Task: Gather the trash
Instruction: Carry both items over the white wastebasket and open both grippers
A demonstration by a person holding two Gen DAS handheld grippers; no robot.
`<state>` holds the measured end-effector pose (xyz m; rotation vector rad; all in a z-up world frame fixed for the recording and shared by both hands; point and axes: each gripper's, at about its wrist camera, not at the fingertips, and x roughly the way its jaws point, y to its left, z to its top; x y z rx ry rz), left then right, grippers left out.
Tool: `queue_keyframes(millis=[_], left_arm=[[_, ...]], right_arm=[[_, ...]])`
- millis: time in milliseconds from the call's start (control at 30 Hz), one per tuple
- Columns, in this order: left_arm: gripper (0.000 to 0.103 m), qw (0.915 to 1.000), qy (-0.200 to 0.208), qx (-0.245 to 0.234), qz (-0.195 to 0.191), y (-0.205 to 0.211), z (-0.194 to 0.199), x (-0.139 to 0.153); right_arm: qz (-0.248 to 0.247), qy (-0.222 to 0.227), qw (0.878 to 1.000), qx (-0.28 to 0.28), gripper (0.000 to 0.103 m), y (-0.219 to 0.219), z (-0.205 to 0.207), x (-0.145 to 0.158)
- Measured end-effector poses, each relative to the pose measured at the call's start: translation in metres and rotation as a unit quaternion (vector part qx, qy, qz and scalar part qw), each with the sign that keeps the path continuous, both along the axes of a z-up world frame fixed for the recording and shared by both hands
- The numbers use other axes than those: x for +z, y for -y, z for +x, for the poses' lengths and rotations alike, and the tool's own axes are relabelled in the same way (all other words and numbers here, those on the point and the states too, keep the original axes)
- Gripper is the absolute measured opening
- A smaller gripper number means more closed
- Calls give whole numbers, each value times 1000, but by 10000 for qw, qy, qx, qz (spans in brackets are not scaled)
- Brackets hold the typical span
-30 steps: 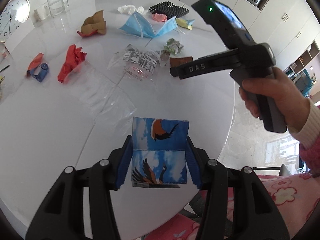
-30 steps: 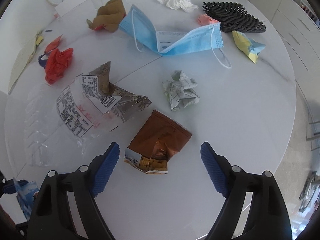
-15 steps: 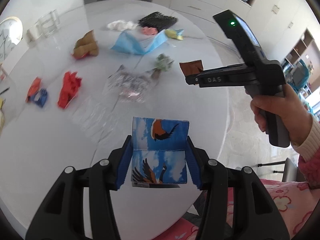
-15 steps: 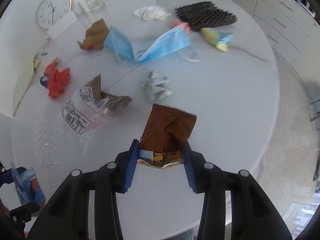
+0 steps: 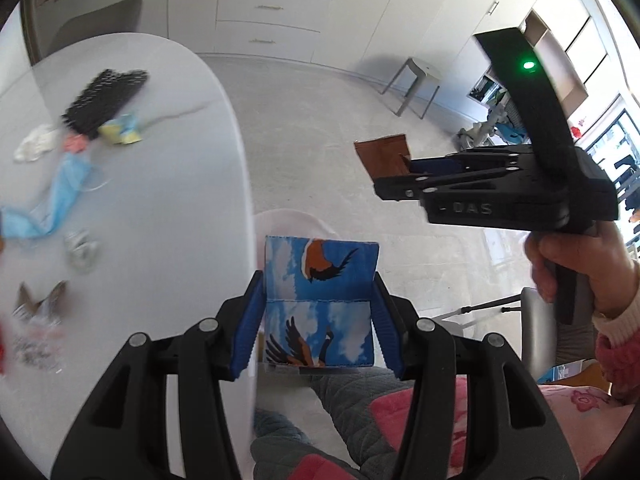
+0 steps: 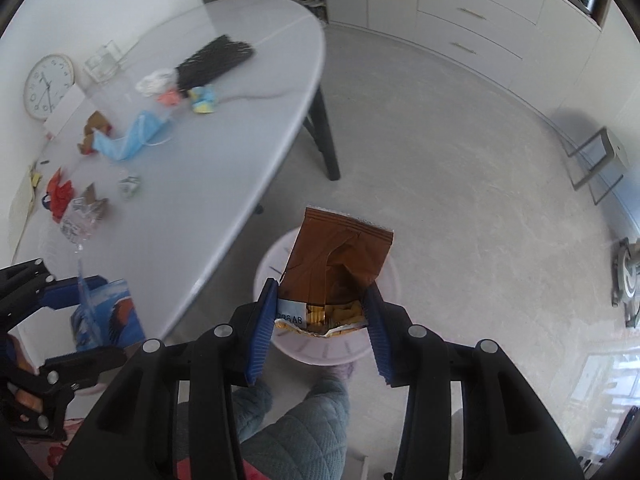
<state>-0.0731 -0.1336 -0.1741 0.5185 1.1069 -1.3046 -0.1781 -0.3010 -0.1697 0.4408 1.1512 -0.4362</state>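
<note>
My left gripper [image 5: 318, 314] is shut on a blue packet printed with birds [image 5: 320, 280], held just past the white table's edge [image 5: 244, 184]. My right gripper [image 6: 322, 320] is shut on a torn brown snack wrapper [image 6: 340, 256] and hangs over a pale pink bin [image 6: 384, 350] on the floor. In the left wrist view the right gripper [image 5: 400, 178] is up at the right with the brown wrapper [image 5: 380, 152] sticking out, and the bin's rim [image 5: 292, 216] shows behind the blue packet. The right wrist view shows the left gripper [image 6: 86, 316] with the blue packet [image 6: 116, 316] at lower left.
Left on the table [image 6: 192, 200] are a blue face mask [image 6: 128, 140], black foam netting [image 6: 216, 60], red crumpled paper [image 6: 60, 192], a clear labelled bag [image 6: 84, 212] and other scraps. A table leg [image 6: 324, 136], a stool [image 5: 416, 84], cabinets and the person's quilted legs [image 6: 296, 424] surround the bin.
The right gripper closed on the brown wrapper and lifted it off the table. Both grippers then swung right, from above the table to over the floor and bin.
</note>
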Motion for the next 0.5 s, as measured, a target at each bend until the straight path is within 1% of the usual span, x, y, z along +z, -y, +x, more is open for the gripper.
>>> queue_keyframes(millis=[67, 133, 167, 200, 267, 400, 500], left_arm=[[50, 9999, -44, 0, 90, 25, -9, -12], [50, 9998, -71, 0, 174, 41, -16, -21], [53, 9997, -80, 42, 236, 54, -20, -27], [59, 9995, -83, 101, 275, 61, -21, -31], [64, 9991, -51, 269, 325, 73, -23, -35], [72, 9976, -6, 595, 353, 84, -23, -29], [79, 9948, 126, 968, 278, 77, -13, -14]], right_arm=[[-3, -48, 10000, 43, 43, 18, -10, -1], [20, -64, 9999, 98, 43, 30, -16, -1], [44, -65, 9998, 156, 43, 37, -18, -2], [46, -67, 9997, 214, 43, 42, -21, -2], [84, -54, 9993, 360, 44, 51, -23, -3], [228, 5, 9974, 685, 44, 58, -22, -6], [351, 51, 9938, 1051, 44, 51, -14, -12]])
